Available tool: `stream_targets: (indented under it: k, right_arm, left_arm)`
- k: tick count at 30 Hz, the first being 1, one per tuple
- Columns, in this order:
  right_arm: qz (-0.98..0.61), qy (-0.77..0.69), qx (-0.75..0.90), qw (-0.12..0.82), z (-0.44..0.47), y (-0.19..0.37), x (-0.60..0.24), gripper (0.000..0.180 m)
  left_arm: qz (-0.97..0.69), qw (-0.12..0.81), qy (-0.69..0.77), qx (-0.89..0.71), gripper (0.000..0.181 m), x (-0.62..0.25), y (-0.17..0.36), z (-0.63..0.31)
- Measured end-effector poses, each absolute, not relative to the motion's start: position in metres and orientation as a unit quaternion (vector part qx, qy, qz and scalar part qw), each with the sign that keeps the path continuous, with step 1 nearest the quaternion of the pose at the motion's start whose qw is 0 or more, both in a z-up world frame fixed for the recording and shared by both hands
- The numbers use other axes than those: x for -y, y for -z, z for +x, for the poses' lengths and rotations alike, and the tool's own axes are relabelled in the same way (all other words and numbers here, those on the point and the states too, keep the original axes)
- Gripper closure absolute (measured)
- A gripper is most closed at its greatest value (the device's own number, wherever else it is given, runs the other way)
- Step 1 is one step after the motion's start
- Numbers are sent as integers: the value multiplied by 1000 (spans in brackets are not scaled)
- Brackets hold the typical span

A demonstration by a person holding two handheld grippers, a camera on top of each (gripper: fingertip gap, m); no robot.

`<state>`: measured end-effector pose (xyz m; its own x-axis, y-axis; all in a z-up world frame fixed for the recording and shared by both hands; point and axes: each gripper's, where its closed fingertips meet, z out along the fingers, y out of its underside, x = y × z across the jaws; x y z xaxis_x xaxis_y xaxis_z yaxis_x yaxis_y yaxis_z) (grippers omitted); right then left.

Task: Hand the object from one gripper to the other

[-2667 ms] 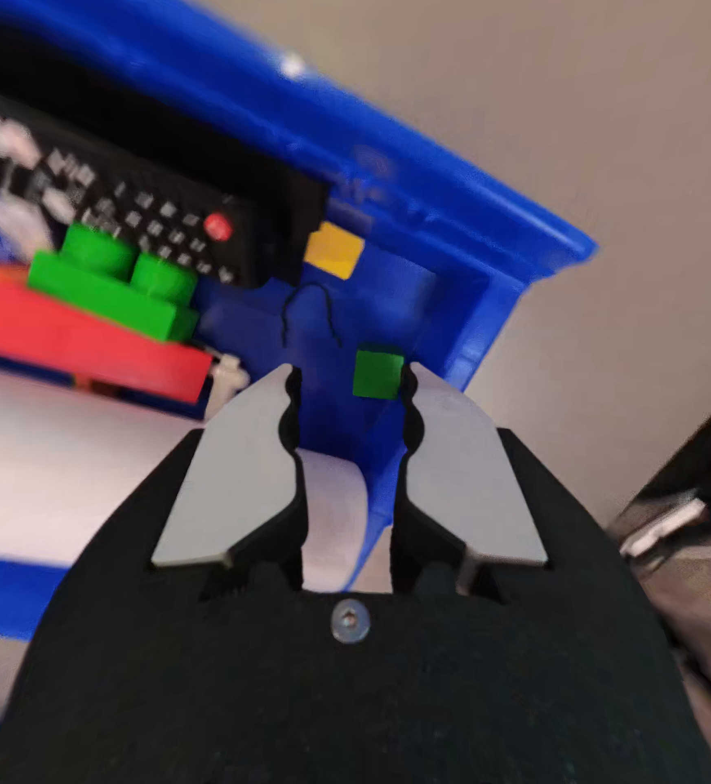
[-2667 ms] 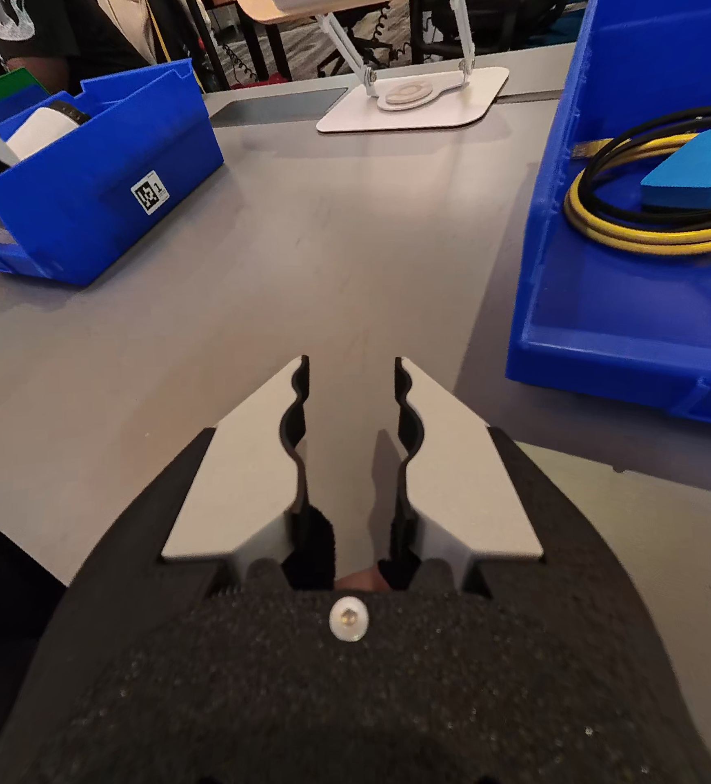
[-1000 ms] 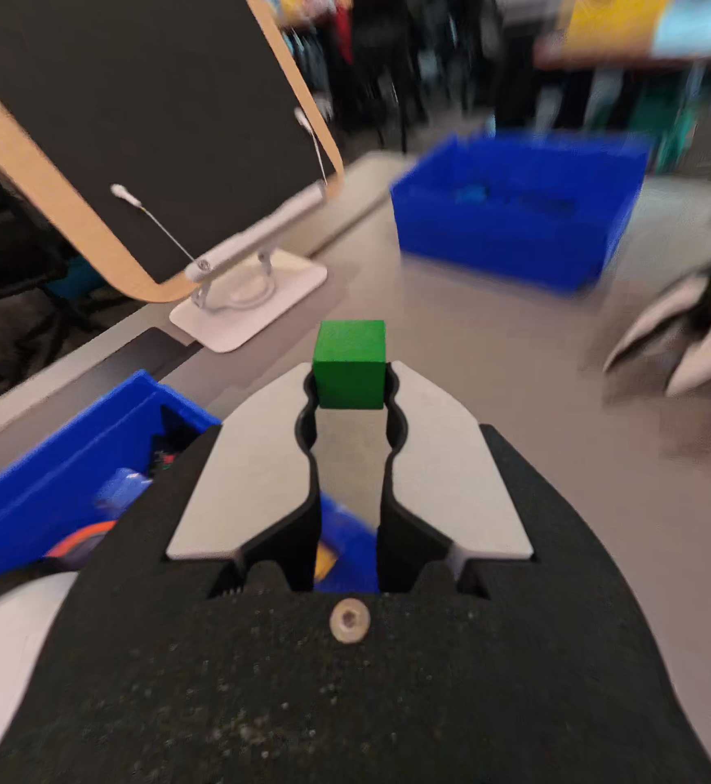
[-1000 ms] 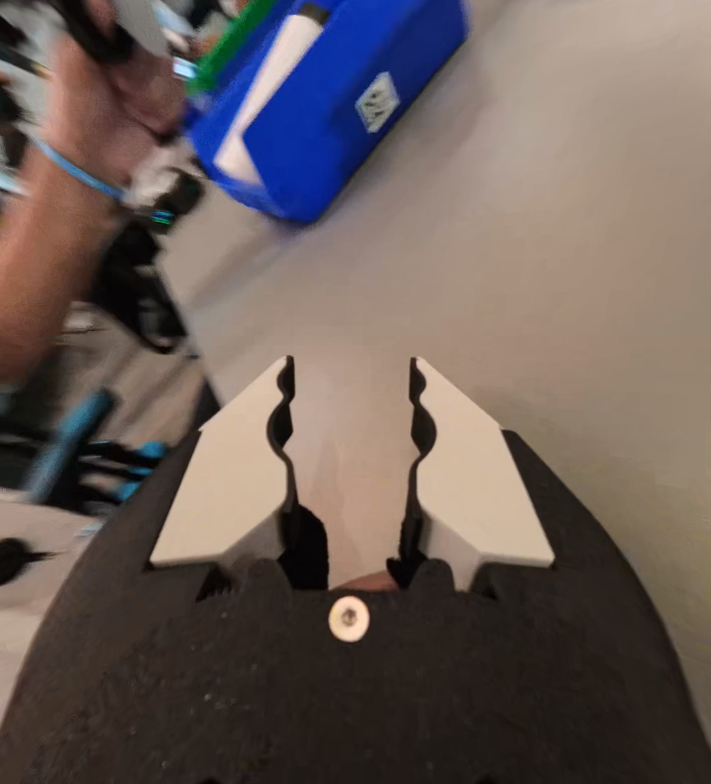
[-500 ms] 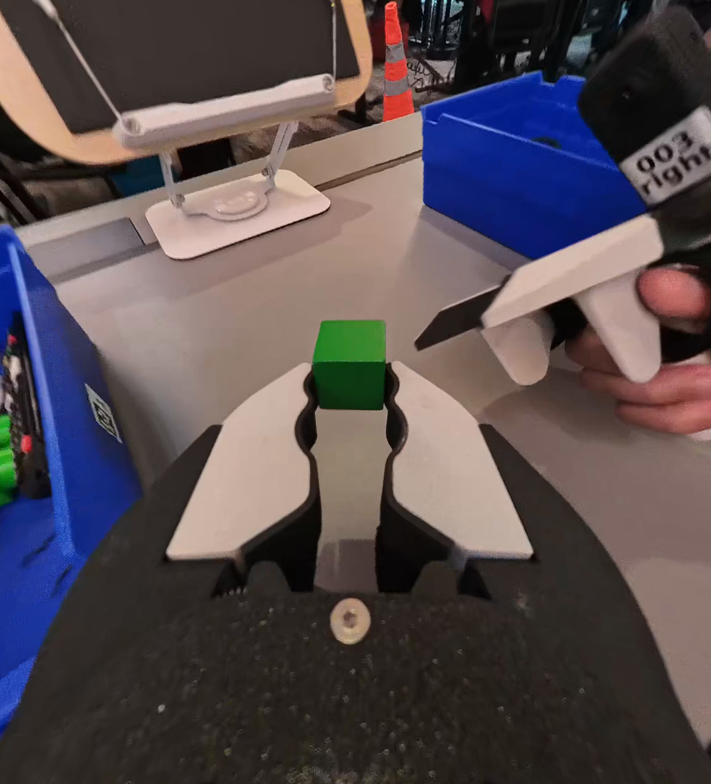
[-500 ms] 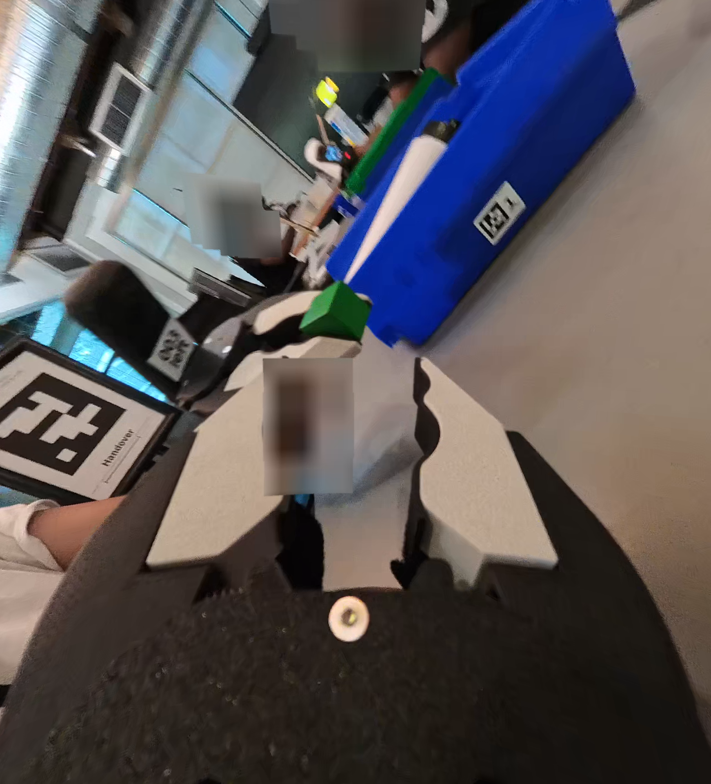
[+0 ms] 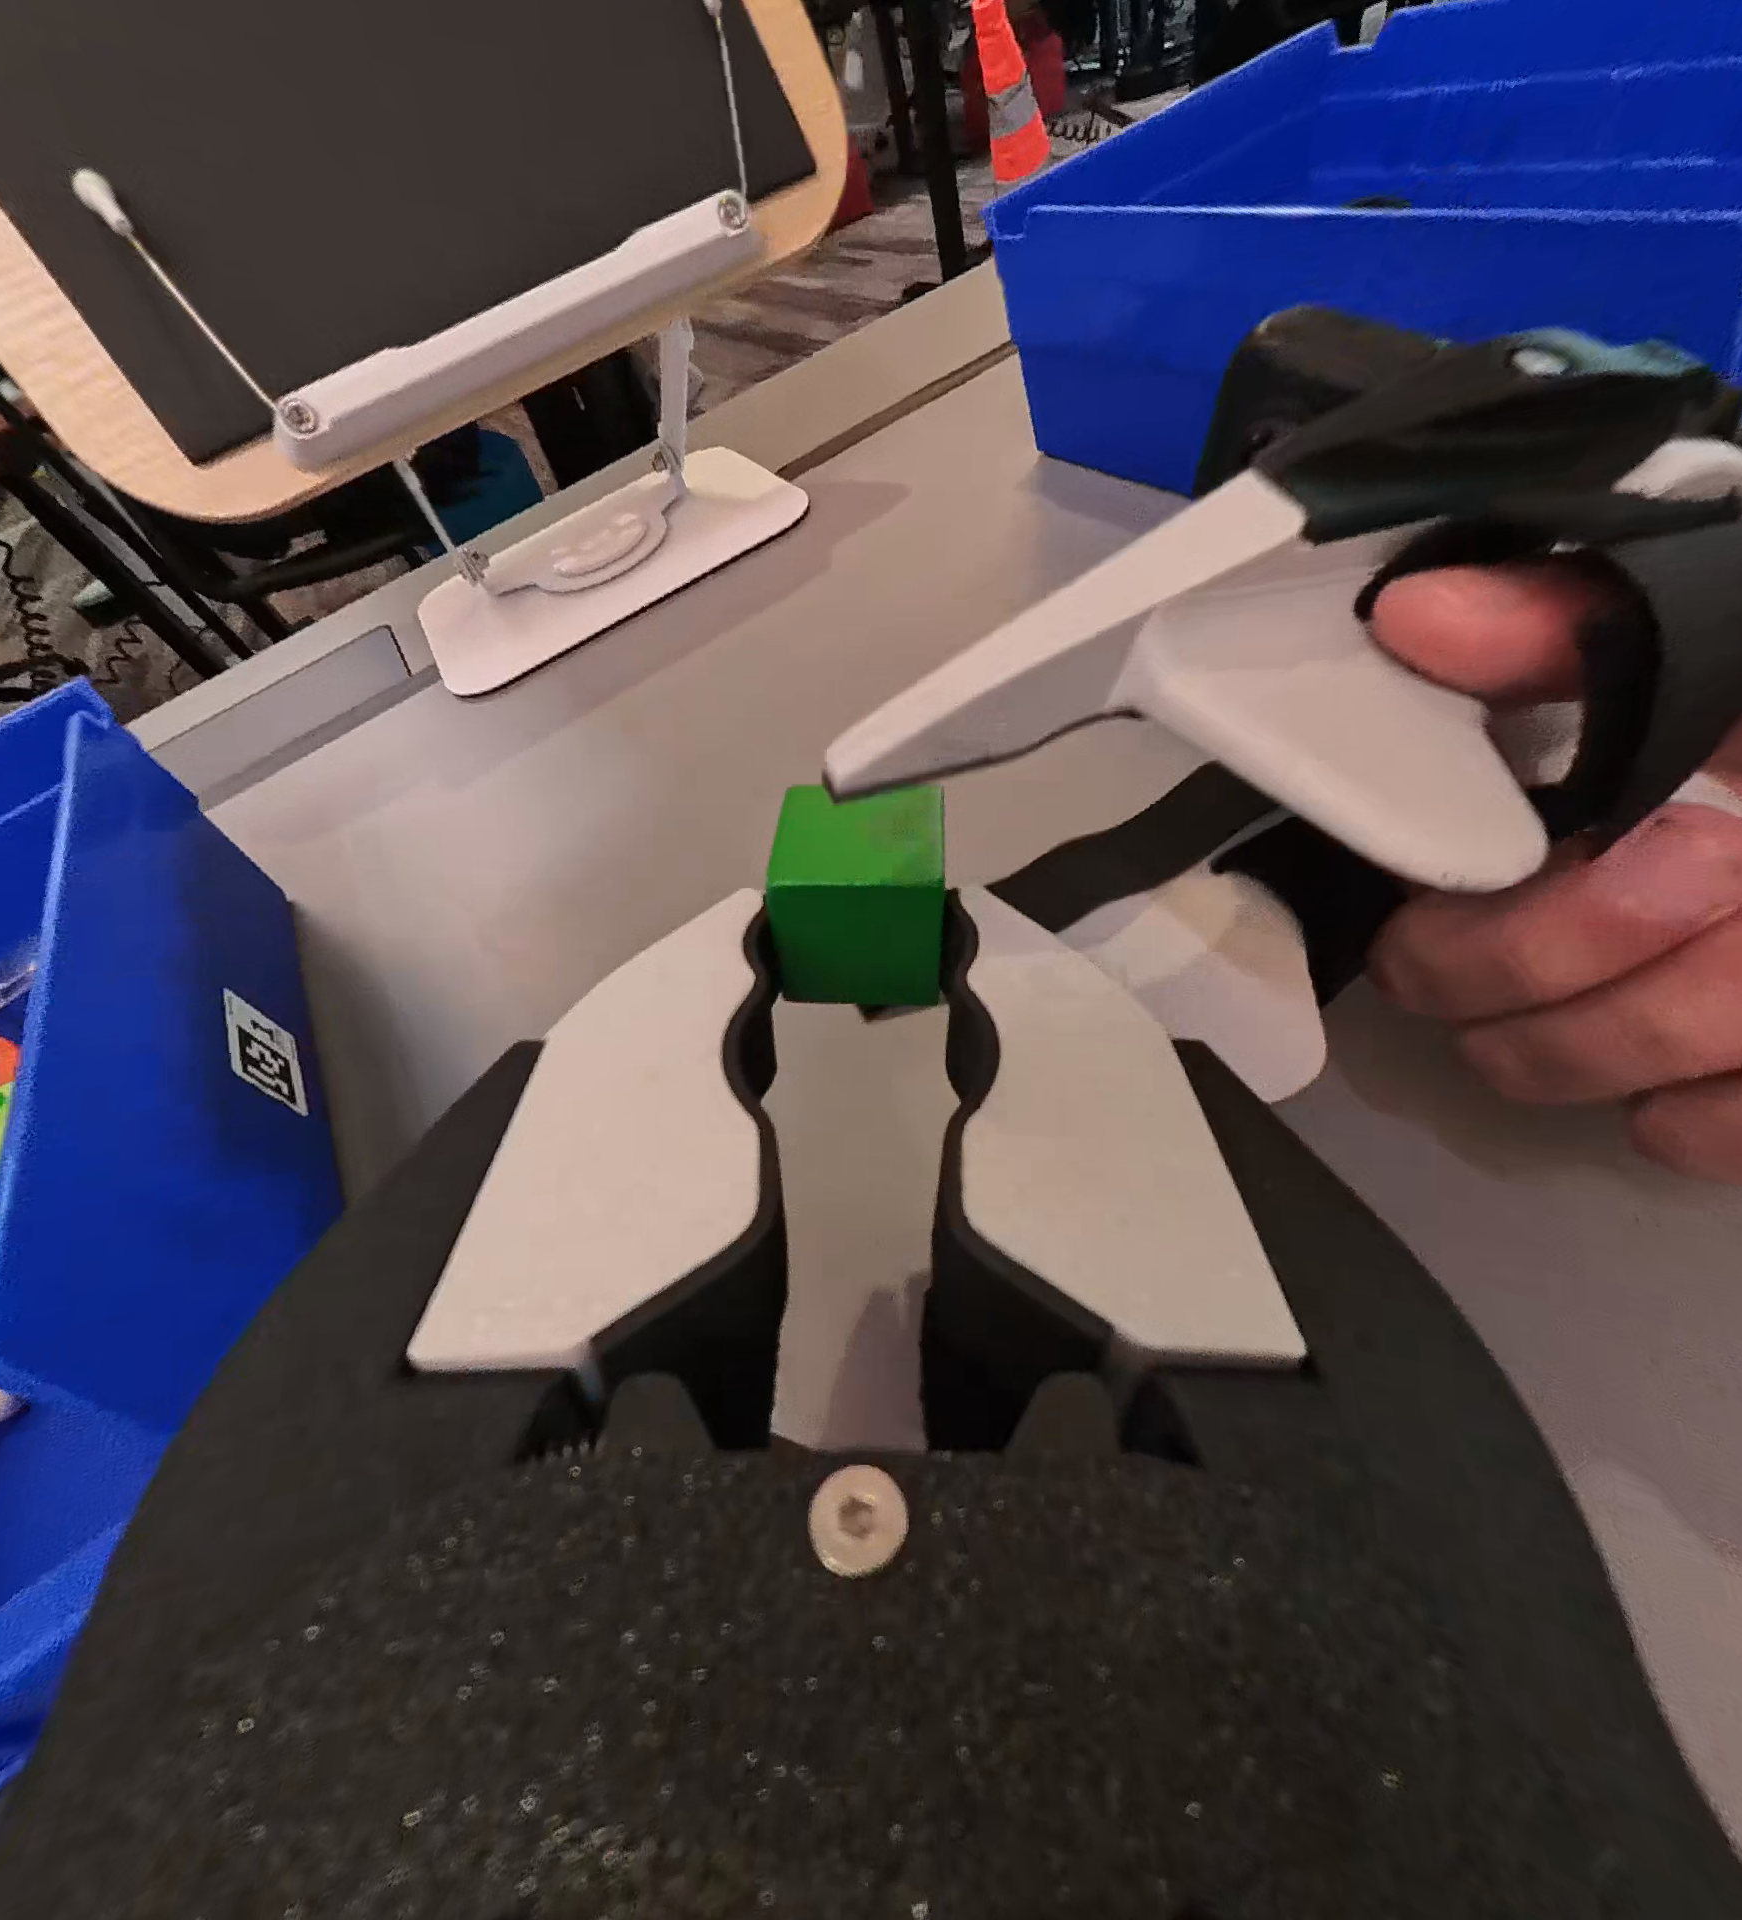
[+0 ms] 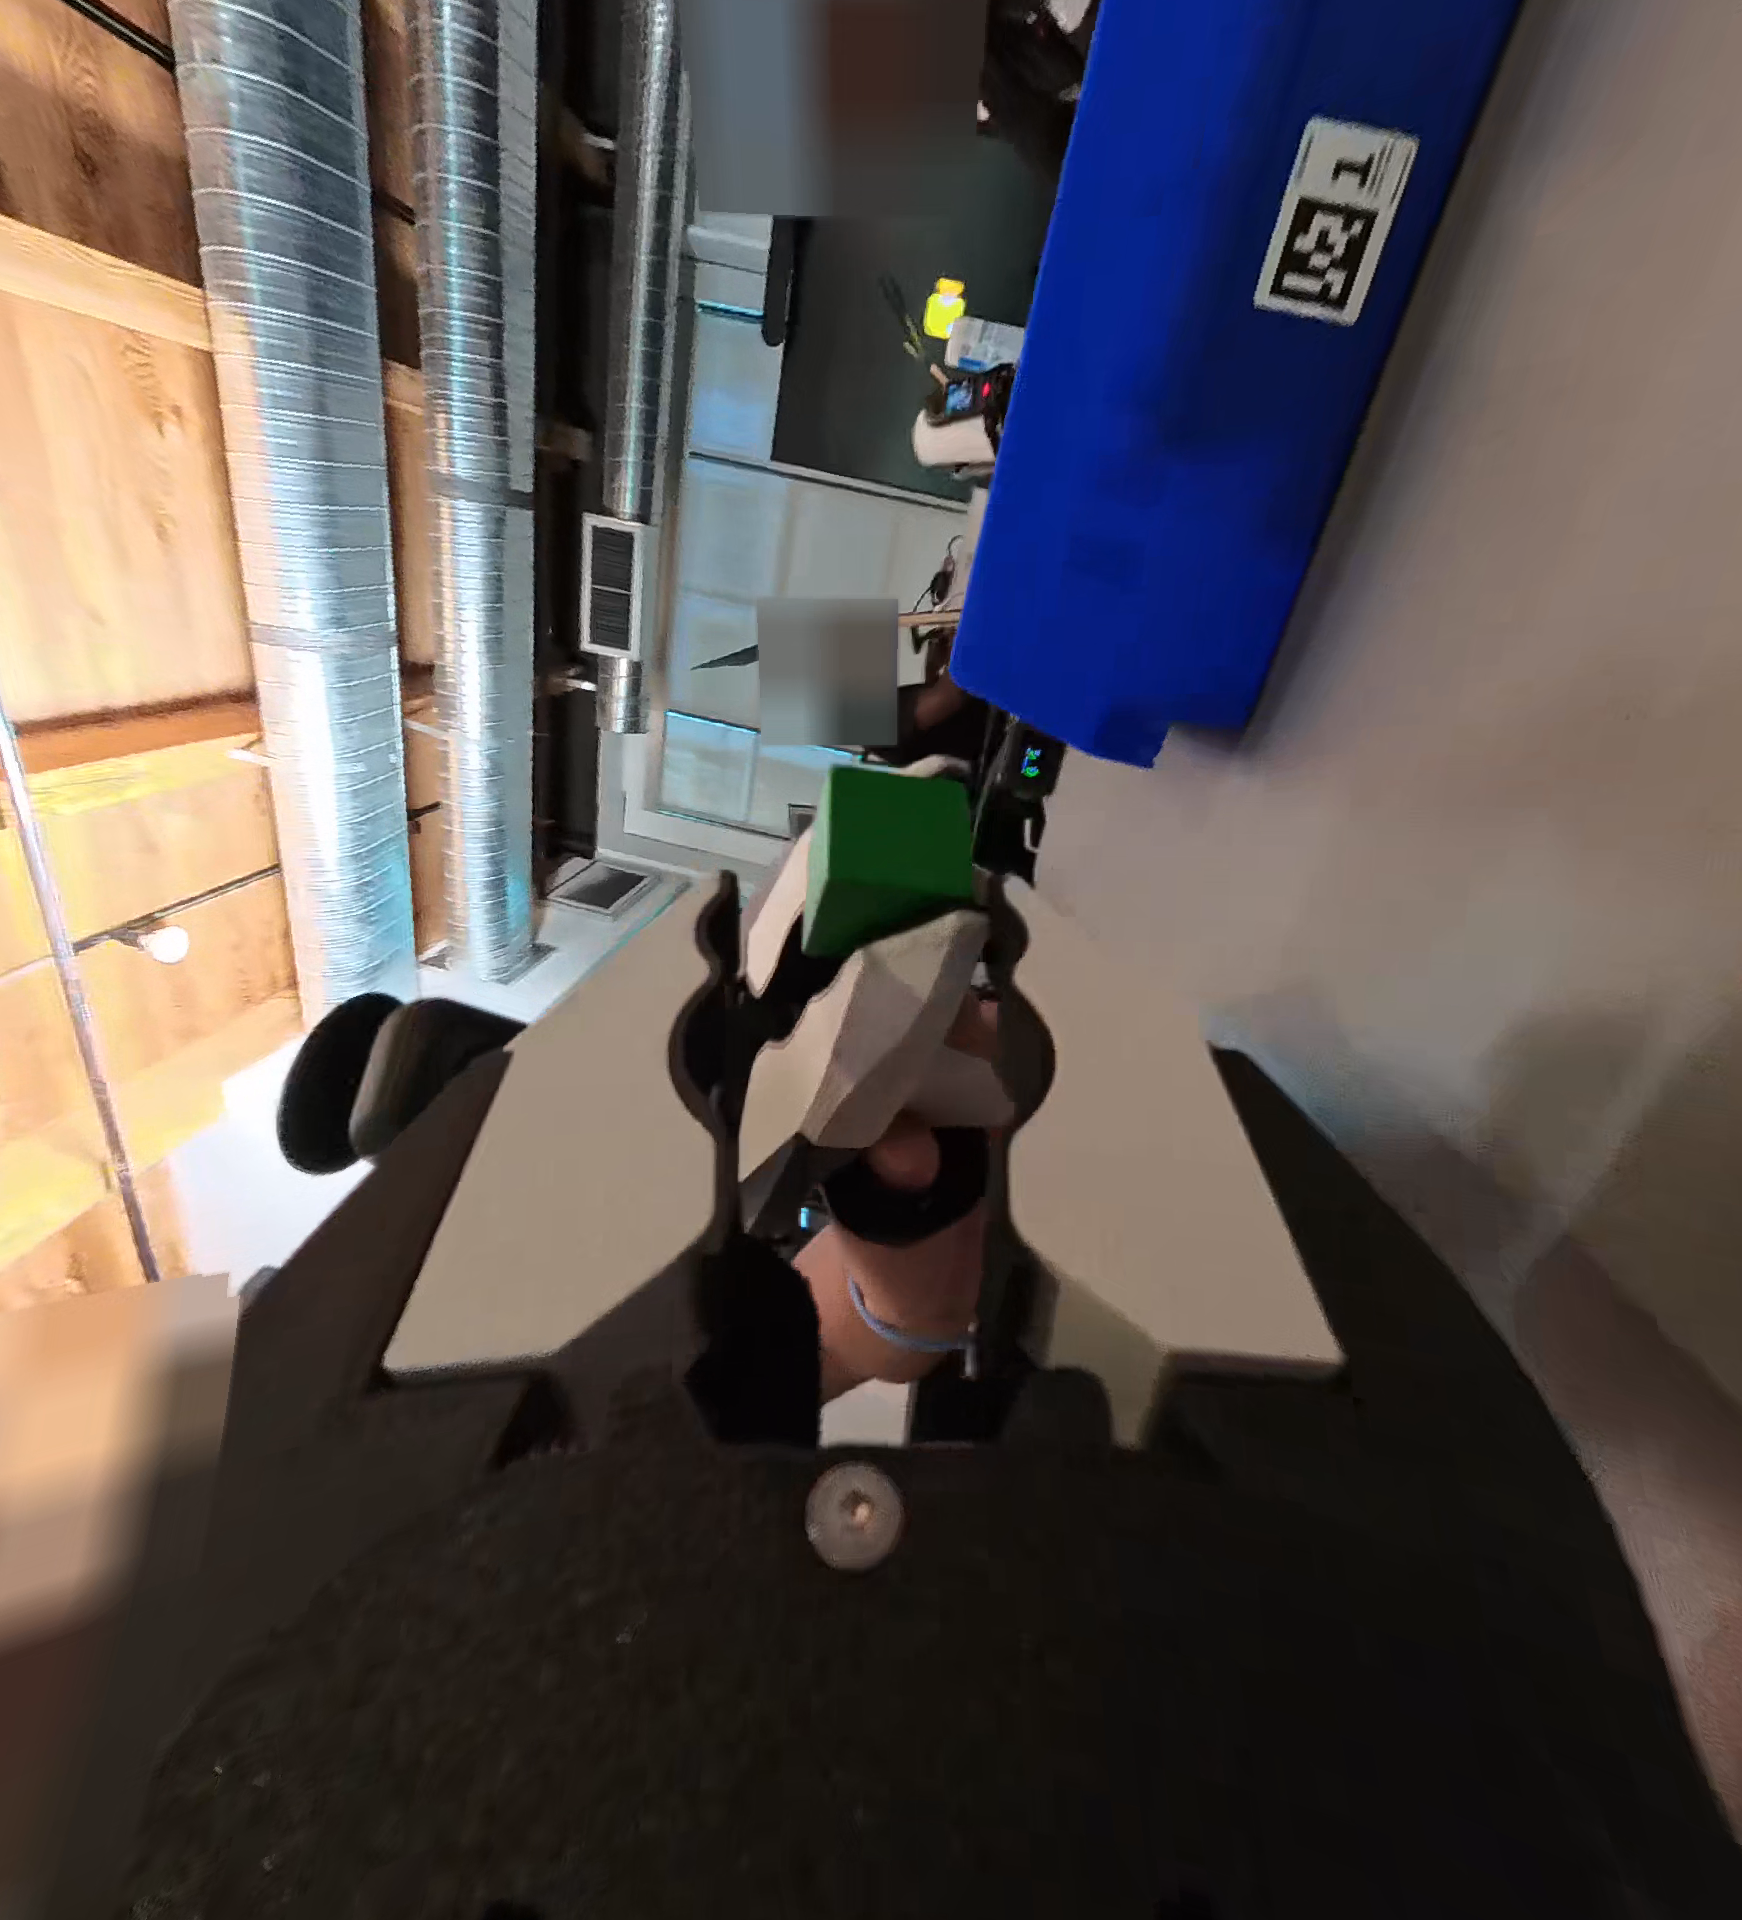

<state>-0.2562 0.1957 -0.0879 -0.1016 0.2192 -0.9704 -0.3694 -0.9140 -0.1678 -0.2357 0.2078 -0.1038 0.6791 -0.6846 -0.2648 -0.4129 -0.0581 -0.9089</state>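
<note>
Black textured left gripper [image 7: 856, 935] body, pale grey scalloped fingers [image 7: 618, 1164], silver hex screw [image 7: 856, 1522]

Matt green cube [image 7: 854, 940], smooth pale plastic fingers [image 7: 597, 1184], glossy blue plastic bin [image 7: 150, 1060], smooth grey table [image 7: 555, 831]

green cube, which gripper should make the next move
Right. The left gripper is shut on the green cube, while the right gripper is open with its fingers either side of it, so it likely only needs to close.

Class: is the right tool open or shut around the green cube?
Open: the right tool has its fingers spread either side of the green cube.
</note>
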Motion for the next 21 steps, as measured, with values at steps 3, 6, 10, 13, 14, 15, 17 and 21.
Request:
stream_targets:
  k: [3, 6, 10, 13, 14, 15, 17, 21]
  right_arm:
    - [-630, -753, -68, 180, -252, 88, -192, 149]
    - [-625, -759, -70, 172, -247, 88, -188, 151]
    - [-657, -735, -37, 166, -240, 95, -183, 151]
    - [-692, -700, 3, 177, -217, 103, -184, 151]
    - [-697, -694, 8, 181, -206, 104, -185, 152]
    - [-694, -697, 11, 179, -197, 103, -185, 152]
    - [-675, -724, 46, 135, -190, 95, -167, 151]
    - [-680, -712, 172, 39, -211, 103, -111, 151]
  left_arm:
    - [-706, 584, 115, -384, 152, -204, 99, -232]
    - [-701, 588, 129, -381, 153, -200, 98, -227]
    - [-697, 577, 166, -392, 152, -193, 103, -219]
    - [-686, 519, 232, -454, 134, -175, 108, -215]
    - [-685, 481, 265, -479, 126, -166, 112, -213]
    - [-681, 448, 294, -499, 120, -158, 114, -214]
    - [-661, 428, 340, -514, 119, -149, 111, -217]
    - [-615, 407, 370, -565, 119, -131, 113, -219]
